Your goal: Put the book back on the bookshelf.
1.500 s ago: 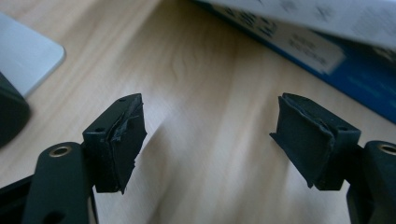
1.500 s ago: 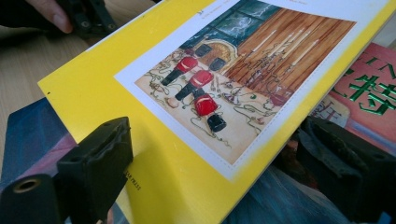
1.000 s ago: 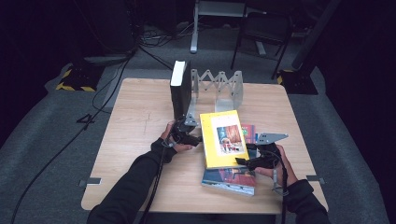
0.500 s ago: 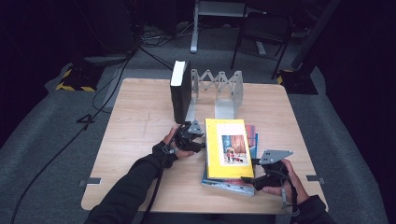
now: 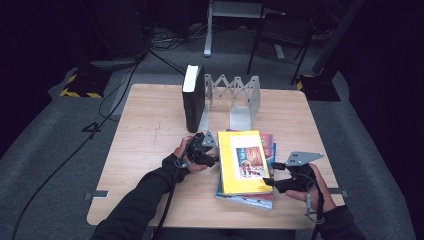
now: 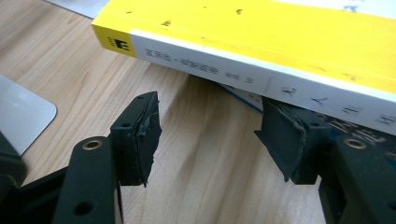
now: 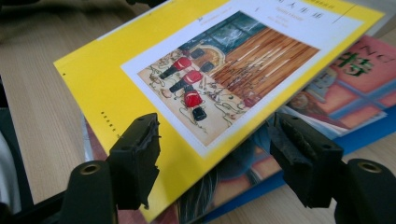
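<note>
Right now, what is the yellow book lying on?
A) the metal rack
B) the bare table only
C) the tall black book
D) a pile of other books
D: in the high view the yellow book lies flat on top of a pile of other books, whose colourful covers stick out under its edges, and the right gripper view shows them beneath it too.

The surface (image 5: 150,130) is looked down on from above and afar in the high view, while the yellow book (image 5: 244,162), shared by all views, is seen closely from either edge in both gripper views.
</note>
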The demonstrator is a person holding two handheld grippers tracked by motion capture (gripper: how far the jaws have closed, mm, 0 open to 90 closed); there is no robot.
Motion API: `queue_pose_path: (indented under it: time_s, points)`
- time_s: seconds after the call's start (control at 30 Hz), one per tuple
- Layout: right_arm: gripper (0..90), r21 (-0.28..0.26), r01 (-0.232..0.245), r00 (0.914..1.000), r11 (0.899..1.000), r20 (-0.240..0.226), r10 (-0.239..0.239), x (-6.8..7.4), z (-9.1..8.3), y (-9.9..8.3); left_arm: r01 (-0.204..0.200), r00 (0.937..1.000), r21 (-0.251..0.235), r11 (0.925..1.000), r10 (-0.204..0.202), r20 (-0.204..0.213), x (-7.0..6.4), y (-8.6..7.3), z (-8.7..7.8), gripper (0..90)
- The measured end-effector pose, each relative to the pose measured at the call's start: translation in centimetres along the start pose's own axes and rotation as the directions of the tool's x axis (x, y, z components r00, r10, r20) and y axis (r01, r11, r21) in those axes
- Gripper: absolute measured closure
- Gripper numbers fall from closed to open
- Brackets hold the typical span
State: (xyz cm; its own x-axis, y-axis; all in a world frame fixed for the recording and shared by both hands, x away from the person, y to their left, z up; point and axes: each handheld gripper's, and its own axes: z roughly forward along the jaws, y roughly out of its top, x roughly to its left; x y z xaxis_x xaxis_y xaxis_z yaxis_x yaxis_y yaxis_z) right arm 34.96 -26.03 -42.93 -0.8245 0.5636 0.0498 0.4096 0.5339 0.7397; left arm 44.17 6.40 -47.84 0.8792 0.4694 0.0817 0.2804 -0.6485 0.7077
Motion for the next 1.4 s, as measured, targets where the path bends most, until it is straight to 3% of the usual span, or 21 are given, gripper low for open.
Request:
queue_pose_path:
  time_s: [0.07, 0.17, 0.3, 0.5, 0.6, 0.73, 0.9, 0.97, 1.03, 1.23, 1.4]
  points:
    - [31.4, 0.043, 0.003, 0.9994, 0.999, -0.034, -0.001, -0.4, 1.2, 0.2, 0.000, 1.0000, 0.000, 1.0000, 0.000, -0.009, 0.0, 0.0, 0.0, 36.0]
    - [26.9, 0.049, -0.046, 0.9976, 0.998, -0.049, 0.048, -1.3, 1.8, 0.3, 0.006, 0.9999, -0.005, 1.0000, -0.006, -0.011, 0.0, -0.1, 0.0, 34.0]
    - [22.2, 0.073, -0.076, 0.9930, 0.994, -0.084, 0.083, -2.1, 2.3, 0.4, 0.012, 0.9997, -0.006, 0.9999, -0.012, -0.020, 0.0, 0.0, 0.1, 33.2]
    - [17.9, 0.101, -0.072, 0.9909, 0.992, -0.106, 0.083, -2.9, 3.4, 1.4, 0.021, 0.9996, -0.016, 0.9997, -0.021, -0.016, 0.3, 0.0, 0.2, 33.9]
    - [17.4, 0.097, -0.059, 0.9916, 0.994, -0.109, 0.070, -3.0, 3.8, 1.8, 0.038, 0.9993, -0.031, 0.9988, -0.038, 0.005, 0.5, 0.2, 0.2, 40.5]
    - [26.1, 0.030, -0.088, 0.9875, 0.996, -0.128, 0.092, -3.3, 3.9, 1.5, 0.068, 0.9972, -0.070, 0.9952, -0.066, 0.035, 1.0, 0.5, -0.1, 46.9]
    - [27.4, -0.012, -0.091, 0.9844, 0.996, -0.153, 0.088, -3.4, 3.6, 1.7, 0.055, 0.9979, -0.051, 0.9972, -0.054, 0.037, 1.1, 0.6, 0.0, 47.3]
    - [33.4, -0.038, -0.088, 0.9862, 0.995, -0.144, 0.081, -3.4, 3.5, 1.8, 0.059, 0.9977, -0.048, 0.9971, -0.057, 0.036, 1.1, 0.5, 0.1, 47.3]
    - [40.0, -0.065, -0.104, 0.9818, 0.992, -0.166, 0.092, -3.6, 3.4, 1.8, 0.059, 0.9977, -0.050, 0.9970, -0.058, 0.035, 1.1, 0.5, 0.1, 47.0]
    - [48.0, -0.061, -0.123, 0.9735, 0.991, -0.201, 0.108, -4.3, 4.0, 2.2, 0.055, 0.9981, -0.039, 0.9977, -0.054, 0.029, 1.2, 0.5, 0.1, 47.3]
    - [63.2, -0.092, -0.141, 0.9712, 0.986, -0.206, 0.120, -4.5, 4.0, 2.3, 0.059, 0.9978, -0.045, 0.9972, -0.058, 0.030, 1.2, 0.5, 0.1, 48.2]
